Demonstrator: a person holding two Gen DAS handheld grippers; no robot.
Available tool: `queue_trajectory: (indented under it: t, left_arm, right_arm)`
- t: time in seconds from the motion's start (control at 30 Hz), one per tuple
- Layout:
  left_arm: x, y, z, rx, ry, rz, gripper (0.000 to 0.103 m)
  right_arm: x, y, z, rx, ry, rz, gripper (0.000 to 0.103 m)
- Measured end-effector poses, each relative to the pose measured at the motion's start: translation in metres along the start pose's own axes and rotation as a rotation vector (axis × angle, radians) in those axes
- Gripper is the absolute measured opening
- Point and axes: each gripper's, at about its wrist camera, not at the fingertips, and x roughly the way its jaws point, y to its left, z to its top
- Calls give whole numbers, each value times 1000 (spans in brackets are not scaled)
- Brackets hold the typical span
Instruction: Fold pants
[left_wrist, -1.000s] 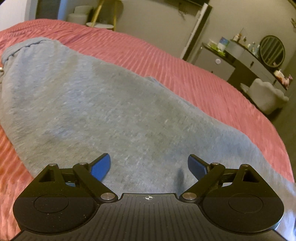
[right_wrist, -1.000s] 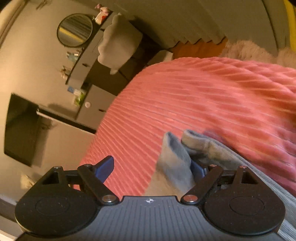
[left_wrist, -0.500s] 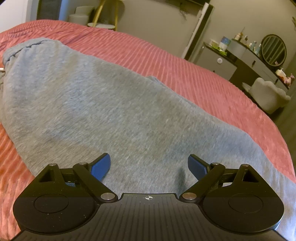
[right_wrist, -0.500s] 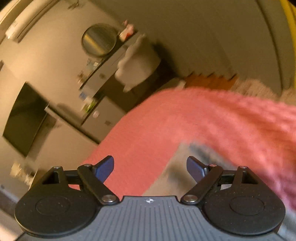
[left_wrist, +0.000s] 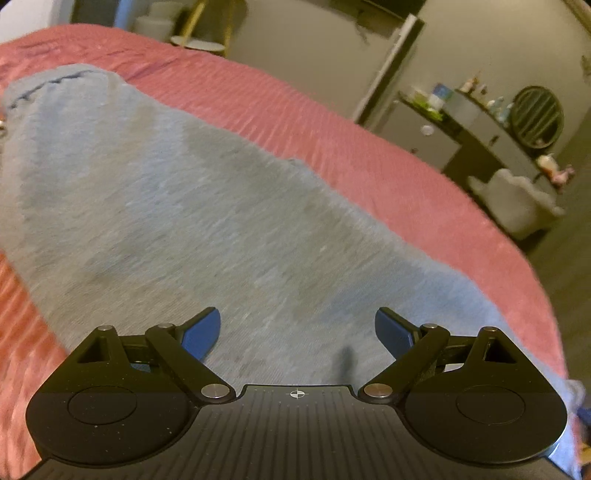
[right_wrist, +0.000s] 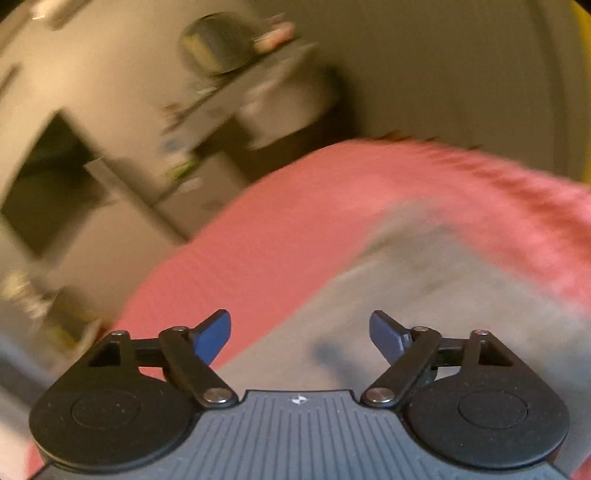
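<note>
Grey pants (left_wrist: 192, 206) lie flat on a pink ribbed bedspread (left_wrist: 332, 122), with the waistband at the far left. My left gripper (left_wrist: 297, 332) is open and empty, low over the leg part of the pants. In the blurred right wrist view the pants (right_wrist: 443, 288) lie flat below my right gripper (right_wrist: 300, 334), which is open and empty above their edge near the bedspread (right_wrist: 295, 221).
A dresser with a round mirror (left_wrist: 537, 118) and small items stands beyond the bed's right side, with a pale padded chair (left_wrist: 517, 203) beside it. The bed's edge drops to a dark floor at the right. A small round table (left_wrist: 199, 42) stands behind the bed.
My right gripper has let go of the pants' leg end and lifted and swung; the fabric now lies flat. My left gripper has drawn back a little, still open.
</note>
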Motion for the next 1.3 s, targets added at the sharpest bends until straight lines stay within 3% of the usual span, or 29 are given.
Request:
queue_trajectory:
  t: [0.13,0.3,0.37,0.47,0.63,0.67,0.73,0.8,0.83,0.87,1.0,1.13,1.17,1.23,1.3]
  left_arm:
    - [0,5,25,42,-1,-36,95]
    - [7,14,22,66,-21,63,95]
    - [8,28,24,6,-4,88,94]
    - [0,52,35,-66,-35,128,92]
    - [-3,76,49,38,-74,315,93]
    - [-1,81,49,54,-73,337,93]
    - [4,90,47,63,-58,313,93]
    - [4,89,44,77,-65,312,94]
    - [4,88,44,80,-70,309,95]
    - [4,88,43,79,-69,303,96]
    - [8,91,46,64,-71,287,97]
    - [6,94,44,57,-75,277,97]
    - [6,95,44,52,-78,273,97]
    - [6,96,44,46,-82,271,97]
    - [6,97,44,44,-87,272,97]
  right_arm:
    - [16,65,-43,-34,146,191,86]
    - [64,161,-84,-22,409,412,86]
    - [82,203,-96,-72,486,475,86]
    - [104,260,-110,-220,528,480,86]
    - [156,320,-135,-287,633,488,86]
    - [167,332,-141,-312,646,487,86]
    - [173,346,-159,-389,659,478,85]
    - [186,370,-176,-448,701,455,75]
    - [191,374,-181,-475,734,434,55]
    - [197,378,-187,-492,775,415,45]
    - [201,396,-197,-591,804,366,36]
    - [211,396,-200,-624,817,263,11]
    - [213,394,-201,-621,817,260,8]
    - [207,392,-198,-609,790,283,6]
    - [197,396,-188,-579,710,306,6]
